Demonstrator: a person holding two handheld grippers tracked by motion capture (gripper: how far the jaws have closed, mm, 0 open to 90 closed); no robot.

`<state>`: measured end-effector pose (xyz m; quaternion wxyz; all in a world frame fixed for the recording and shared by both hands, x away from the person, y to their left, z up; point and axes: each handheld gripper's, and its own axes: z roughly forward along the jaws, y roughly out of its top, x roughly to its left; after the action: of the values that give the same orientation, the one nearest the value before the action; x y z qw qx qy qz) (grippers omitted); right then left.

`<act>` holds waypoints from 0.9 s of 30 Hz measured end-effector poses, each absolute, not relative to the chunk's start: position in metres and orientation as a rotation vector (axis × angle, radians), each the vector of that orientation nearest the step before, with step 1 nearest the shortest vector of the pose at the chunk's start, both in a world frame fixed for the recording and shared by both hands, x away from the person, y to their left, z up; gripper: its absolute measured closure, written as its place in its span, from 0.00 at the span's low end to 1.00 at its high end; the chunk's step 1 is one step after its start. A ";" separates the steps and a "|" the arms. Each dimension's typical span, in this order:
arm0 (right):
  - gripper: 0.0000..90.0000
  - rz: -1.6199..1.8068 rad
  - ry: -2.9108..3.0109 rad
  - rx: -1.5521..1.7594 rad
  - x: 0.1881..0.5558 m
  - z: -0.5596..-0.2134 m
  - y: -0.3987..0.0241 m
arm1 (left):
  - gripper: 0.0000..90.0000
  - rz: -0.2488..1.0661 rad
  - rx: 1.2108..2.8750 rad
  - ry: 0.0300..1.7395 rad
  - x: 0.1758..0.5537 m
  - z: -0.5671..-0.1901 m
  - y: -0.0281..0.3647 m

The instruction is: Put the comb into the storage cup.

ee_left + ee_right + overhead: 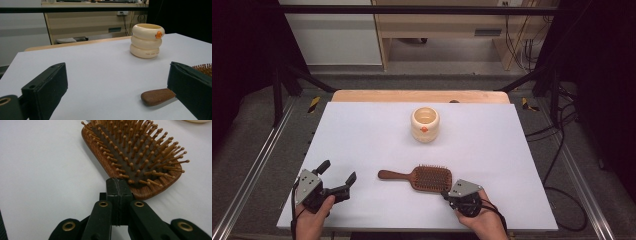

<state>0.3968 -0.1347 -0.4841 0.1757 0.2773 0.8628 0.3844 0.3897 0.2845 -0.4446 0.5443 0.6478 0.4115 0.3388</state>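
The right tongs (447, 192) sit at the near edge of the table (362, 130) with their jaws pressed together, nothing between them; their tips rest against, or just short of, the near rim of the brush (140, 157) head. The left tongs (337, 174) stand wide apart with nothing in them, well to the left, aimed across the table with the brush handle (157, 96) just inside their right jaw.

The brush lies bristles up, handle pointing left, between the two tongs. It looks like wood: stiff, fairly light, unlikely to break. The pins are thin and would bend or slip under a jaw, so the head is a poor place to hold. The handle is smooth and rounded, so it may roll in a loose grip, but it is the better hold, taken across its narrow neck.

Beyond it, near the table's middle, stands a cream cup (425, 124) with an orange mark, probably ceramic and breakable.
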 end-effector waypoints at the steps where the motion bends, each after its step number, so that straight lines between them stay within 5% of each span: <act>1: 1.00 1.087 2.445 0.784 0.397 -0.484 -0.135 | 0.03 0.804 1.537 0.977 0.390 -0.445 0.284; 27: 1.00 1.050 2.403 0.842 0.406 -0.484 -0.144 | 0.03 0.800 1.545 0.987 0.391 -0.445 0.285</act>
<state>0.4060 -0.1439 -0.4844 0.1923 0.3000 0.8562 0.3742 0.3906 0.2847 -0.4455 0.5402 0.6501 0.4151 0.3365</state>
